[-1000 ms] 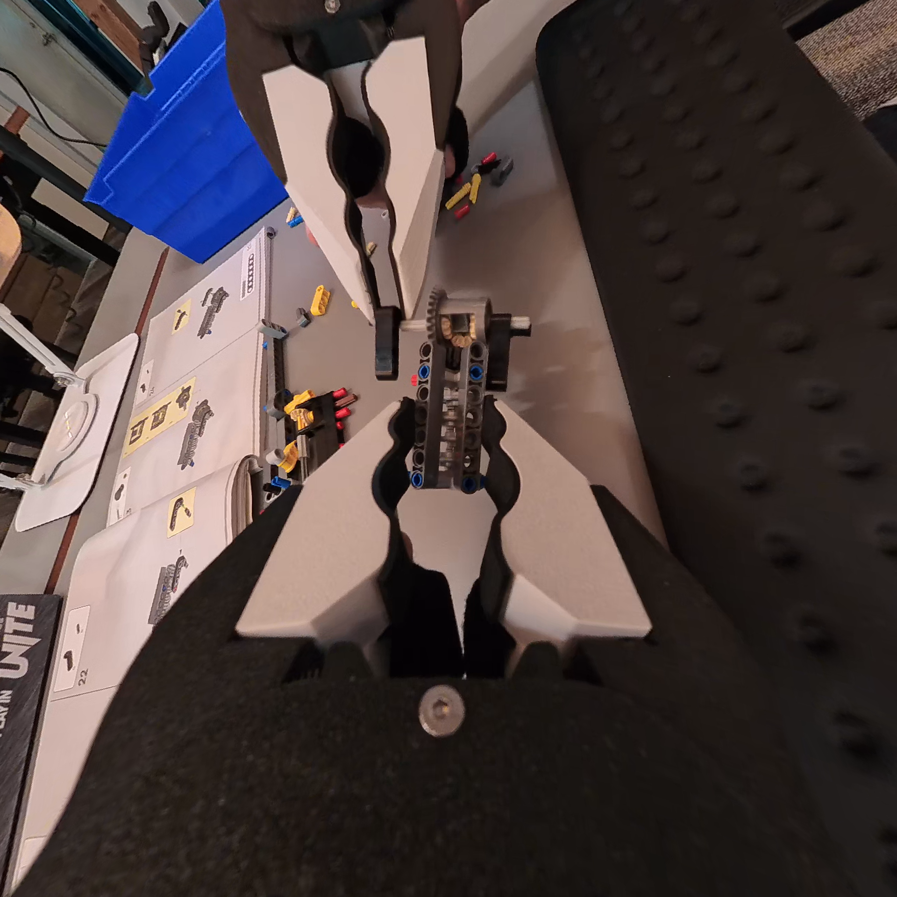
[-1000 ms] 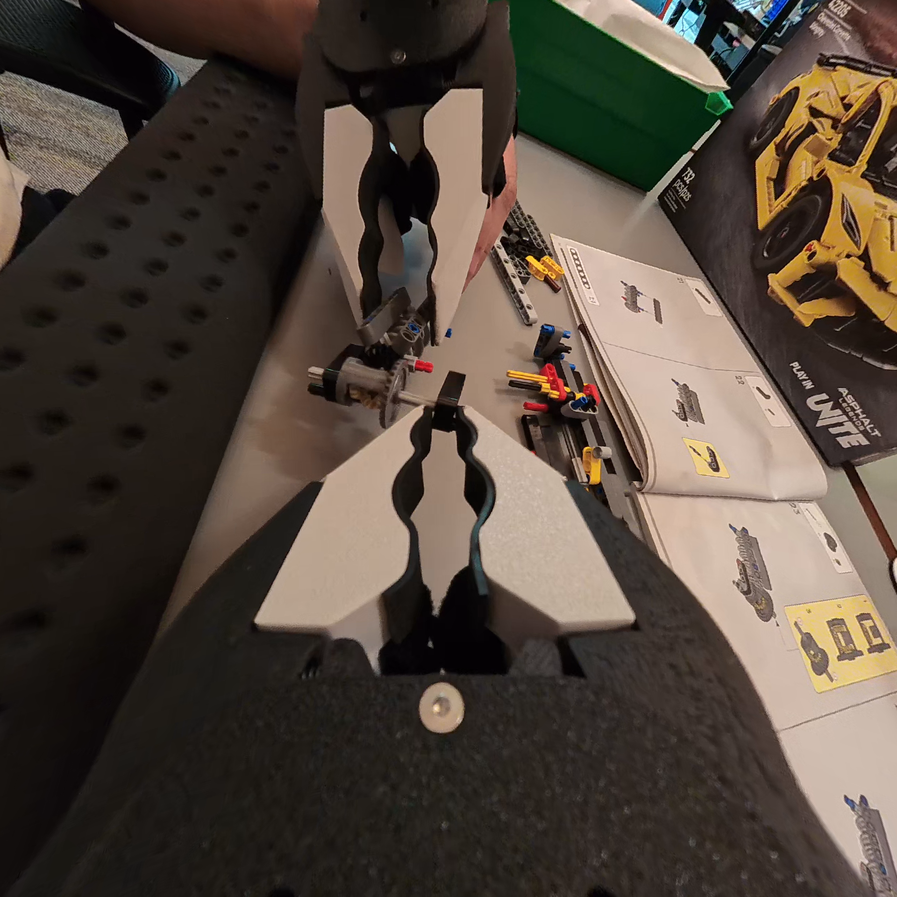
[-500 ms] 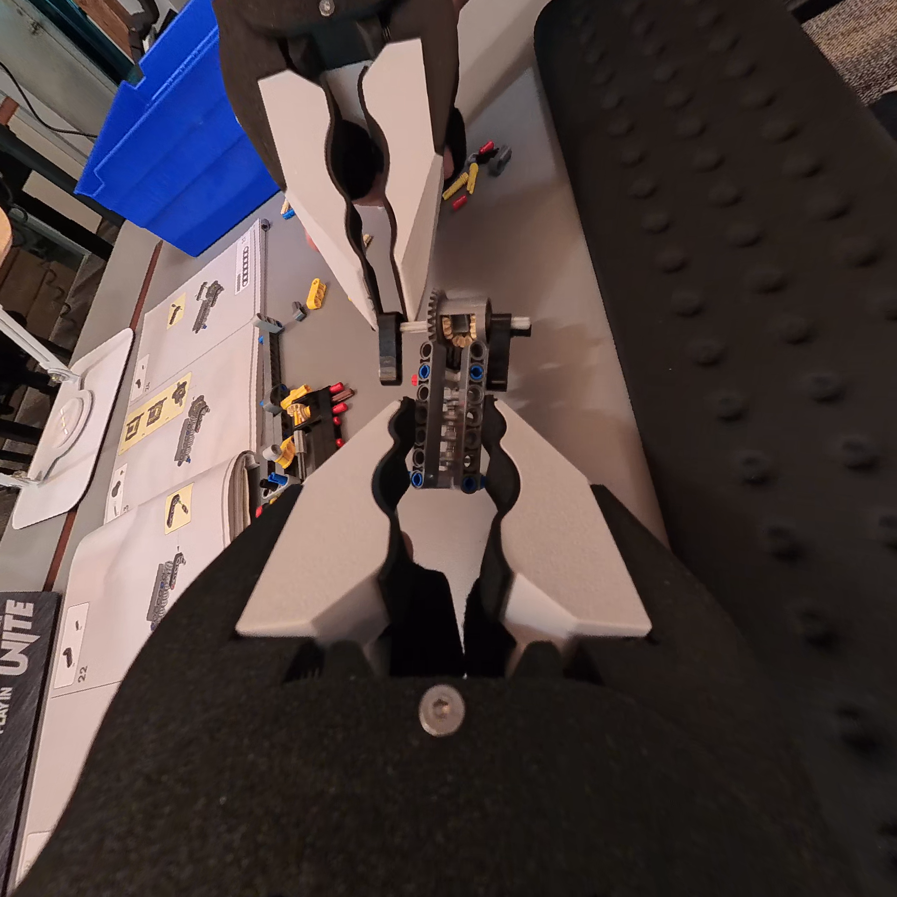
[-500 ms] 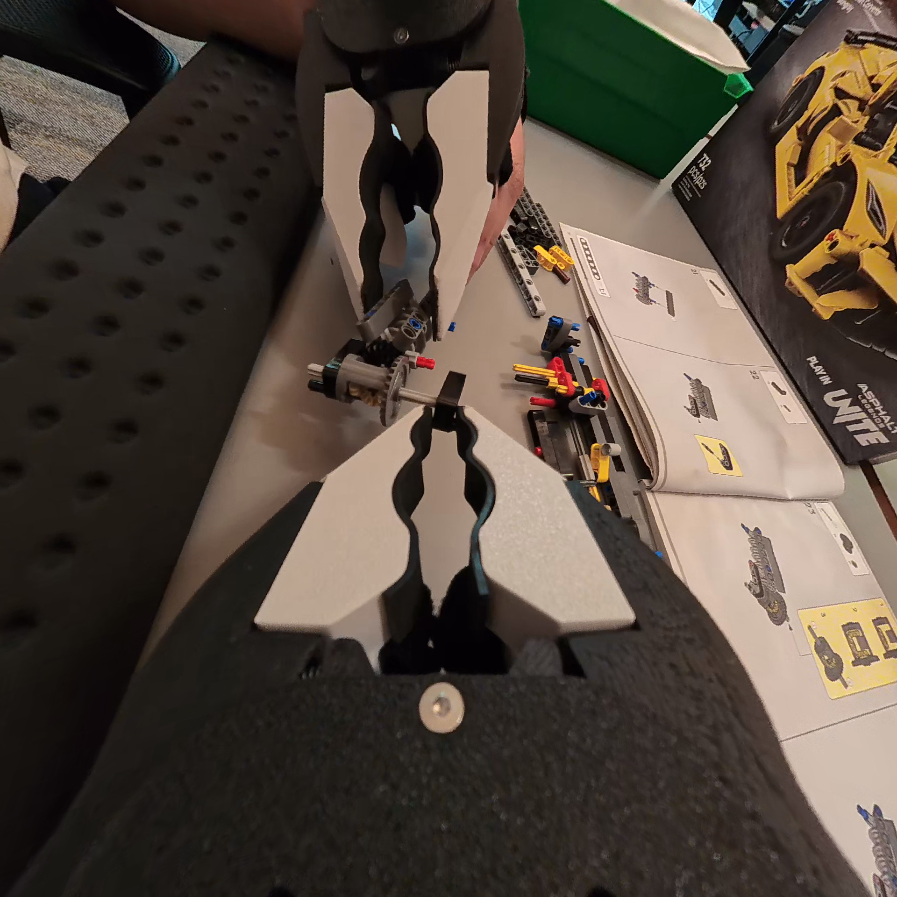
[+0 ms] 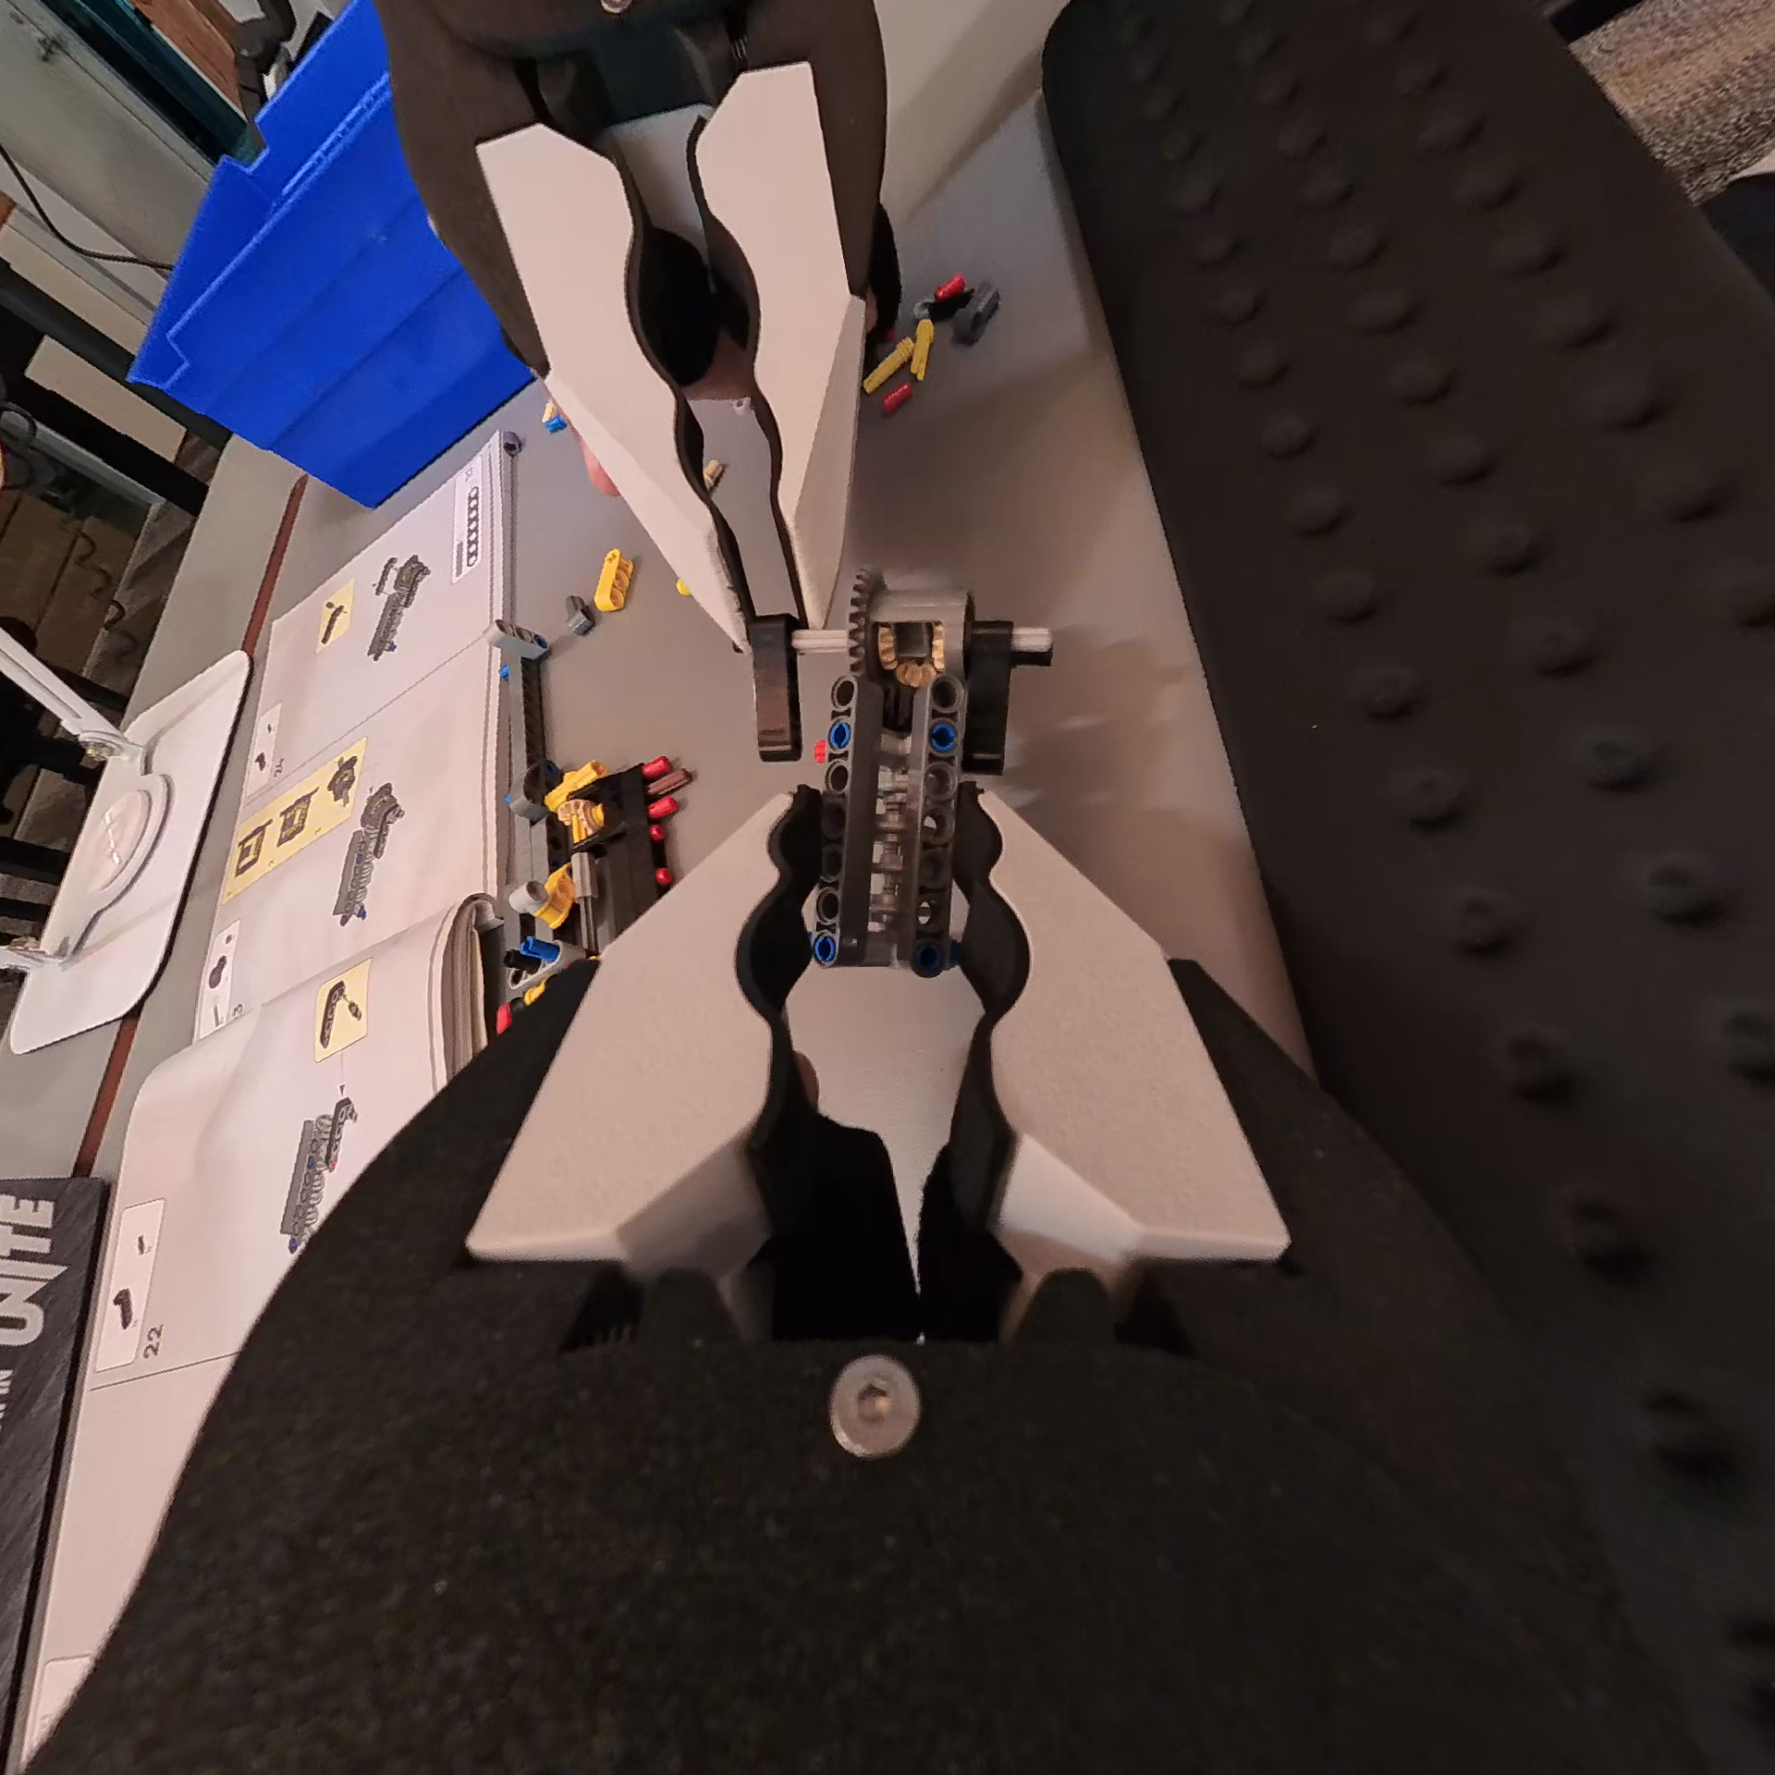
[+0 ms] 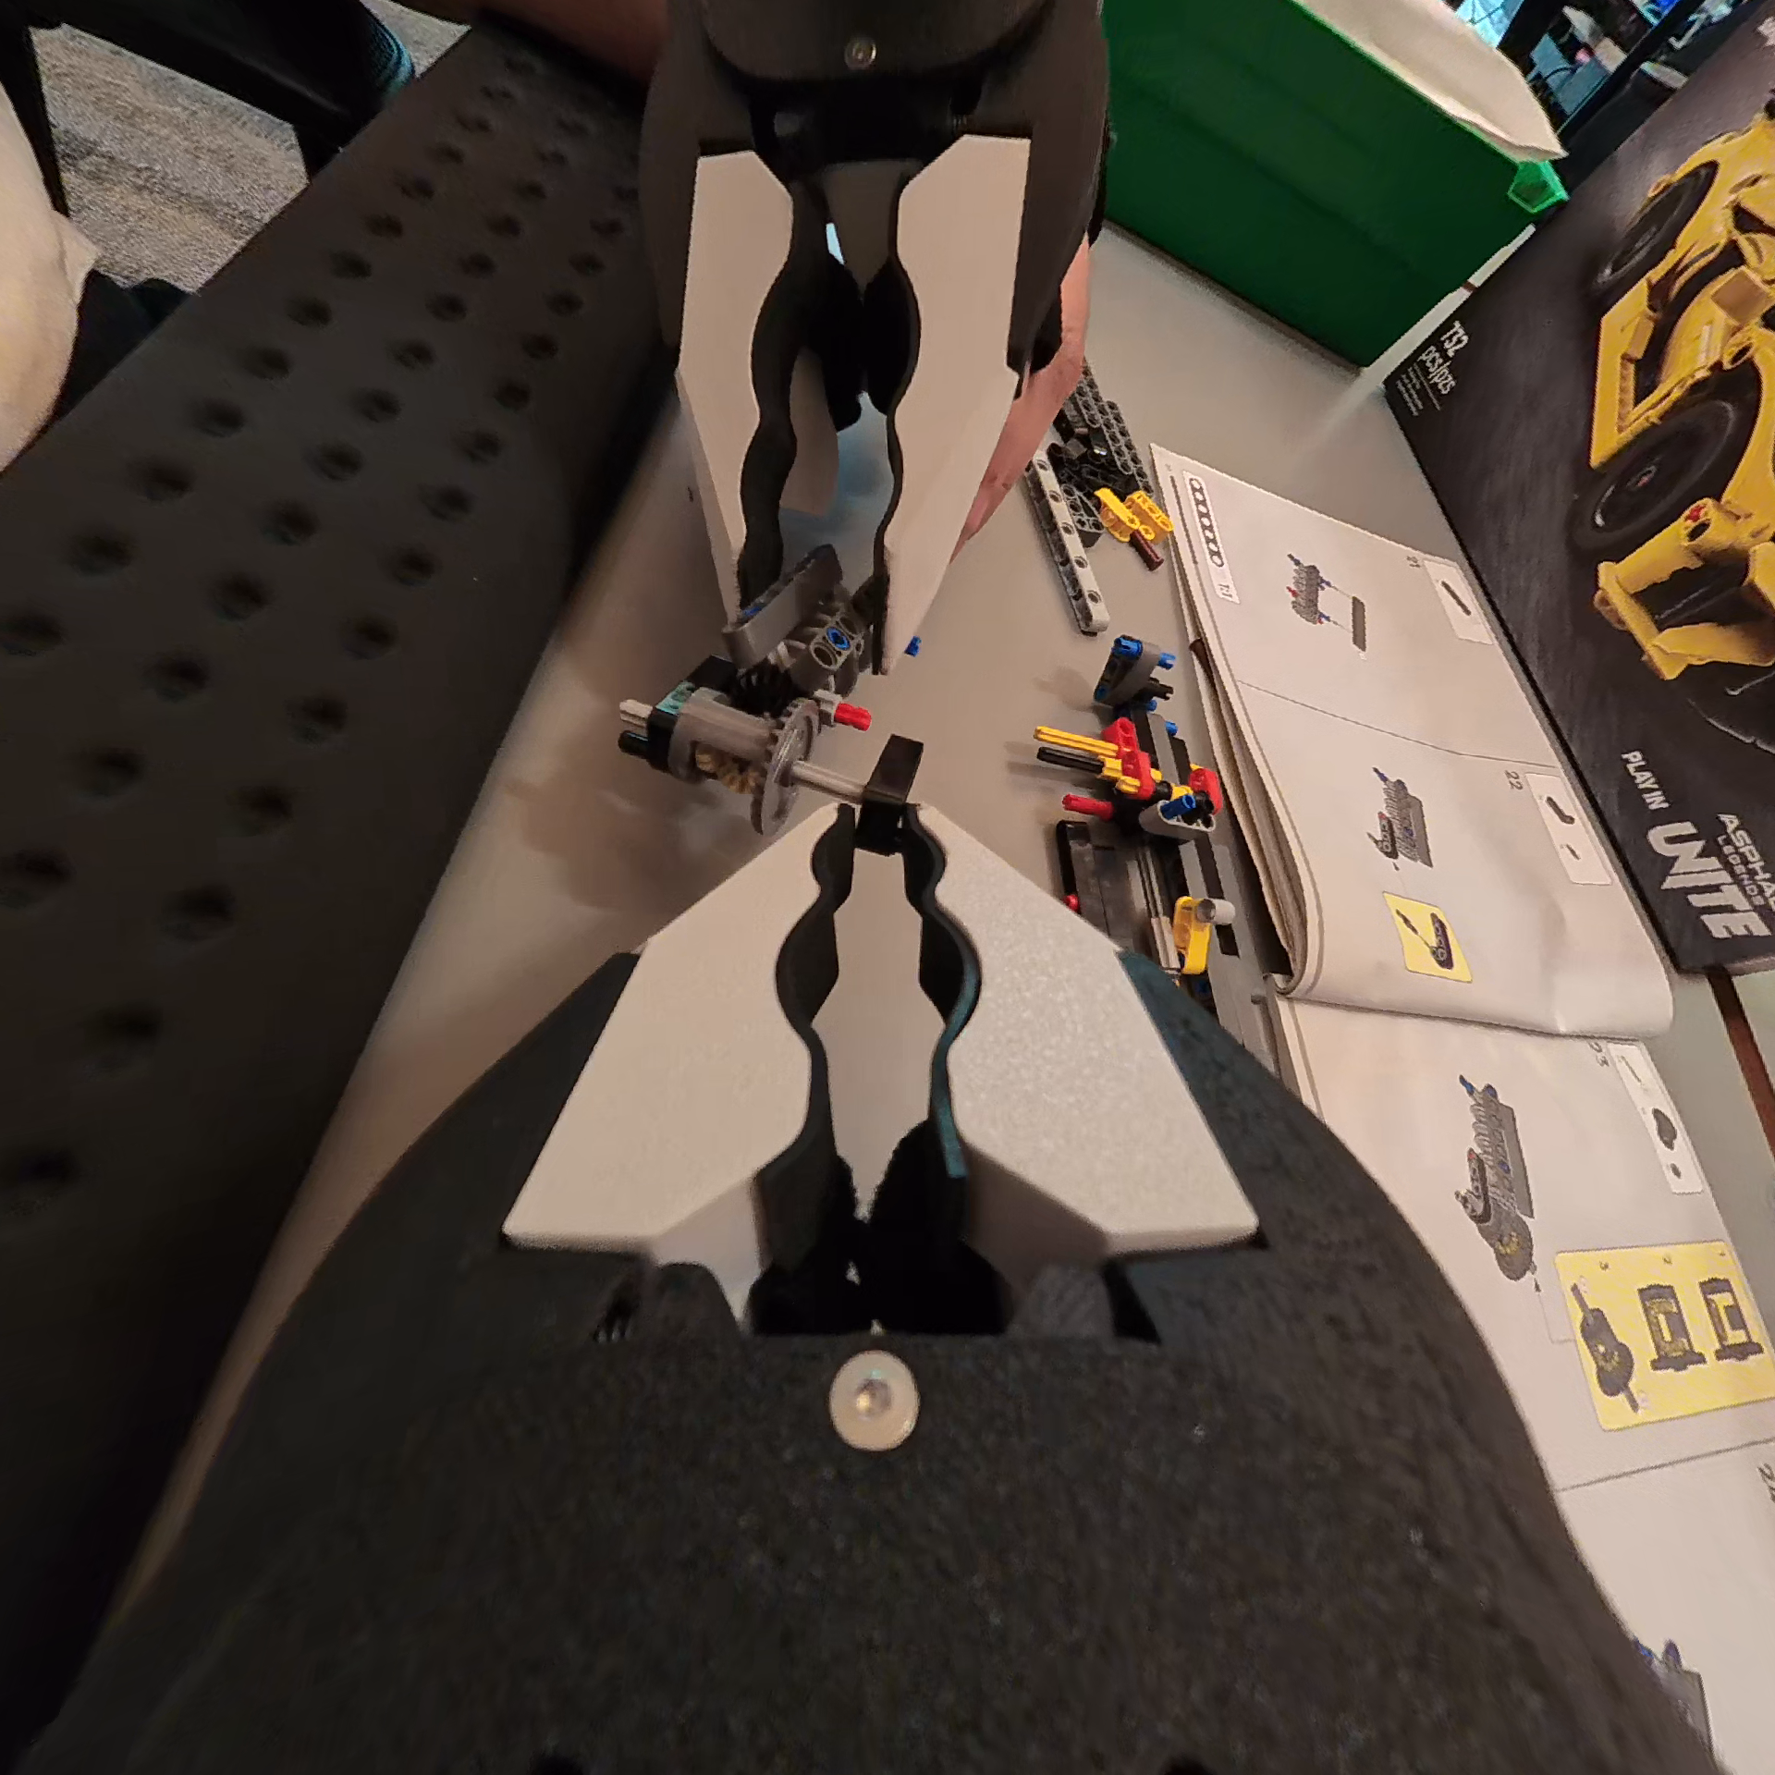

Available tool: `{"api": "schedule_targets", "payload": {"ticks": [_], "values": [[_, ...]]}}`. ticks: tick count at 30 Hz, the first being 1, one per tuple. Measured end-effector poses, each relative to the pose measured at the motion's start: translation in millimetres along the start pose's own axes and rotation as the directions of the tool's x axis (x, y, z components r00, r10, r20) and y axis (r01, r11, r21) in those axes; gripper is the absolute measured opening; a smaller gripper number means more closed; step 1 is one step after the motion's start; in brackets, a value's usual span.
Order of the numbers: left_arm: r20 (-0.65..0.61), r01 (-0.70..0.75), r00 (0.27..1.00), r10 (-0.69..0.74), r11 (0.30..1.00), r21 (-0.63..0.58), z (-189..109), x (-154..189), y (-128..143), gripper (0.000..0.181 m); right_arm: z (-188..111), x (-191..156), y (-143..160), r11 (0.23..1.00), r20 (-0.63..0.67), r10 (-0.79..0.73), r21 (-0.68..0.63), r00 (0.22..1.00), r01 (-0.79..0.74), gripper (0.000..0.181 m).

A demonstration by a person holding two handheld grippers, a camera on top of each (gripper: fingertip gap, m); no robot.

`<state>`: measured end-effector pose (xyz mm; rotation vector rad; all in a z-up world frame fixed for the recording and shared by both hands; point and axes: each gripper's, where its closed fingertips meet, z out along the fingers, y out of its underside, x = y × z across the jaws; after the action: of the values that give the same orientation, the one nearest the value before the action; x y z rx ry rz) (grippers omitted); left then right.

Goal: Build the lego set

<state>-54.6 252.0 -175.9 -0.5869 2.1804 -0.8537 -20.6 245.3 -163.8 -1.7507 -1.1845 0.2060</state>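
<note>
Left wrist view, left to right: blue bin at 10 o'clock, contents hidden; open instruction booklet on the desk; loose lego parts; then the left claw clamped on the grey lego assembly at centre. At 12 o'clock the right claw is pinched on a black lever piece on the assembly's white axle. Right wrist view: green bin at 1 o'clock holds something white; set box at 3 o'clock.
</note>
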Motion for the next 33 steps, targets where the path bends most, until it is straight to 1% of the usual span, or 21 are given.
{"api": "schedule_targets", "payload": {"ticks": [5,14,19,25,28,30,32,33], "values": [[0.003,-0.007,1.000,0.007,1.000,0.002,0,0,0,0.026,-1,1,-5,0.999,0.035,0.035,0.031,0.999,-0.036,0.009],[0.001,-0.003,1.000,0.003,1.000,-0.003,-1,0,1,0.026,3,2,-1,1.000,0.033,0.015,0.009,0.999,-0.016,0.009],[-0.002,0.003,1.000,-0.003,1.000,-0.001,-1,-1,1,0.026,2,2,-3,0.996,0.045,0.075,0.042,0.996,-0.077,0.009],[-0.008,0.007,1.000,-0.007,1.000,-0.008,0,0,3,0.026,2,2,-3,0.992,0.054,0.112,0.060,0.992,-0.115,0.008],[-0.011,0.002,1.000,-0.002,1.000,-0.019,0,1,5,0.026,1,6,1,0.992,0.046,0.114,0.041,0.992,-0.116,0.008],[-0.015,0.002,1.000,-0.003,1.000,-0.018,0,2,4,0.026,-6,15,8,0.985,0.013,0.174,0.008,0.985,-0.174,0.002],[-0.021,0.005,1.000,-0.005,1.000,-0.022,0,3,4,0.026,-12,26,24,0.958,-0.026,0.272,-0.087,0.962,-0.273,0.002],[-0.021,0.006,1.000,-0.007,1.000,-0.027,0,3,5,0.026,-15,29,33,0.940,-0.026,0.312,-0.136,0.950,-0.312,0.009]]}}
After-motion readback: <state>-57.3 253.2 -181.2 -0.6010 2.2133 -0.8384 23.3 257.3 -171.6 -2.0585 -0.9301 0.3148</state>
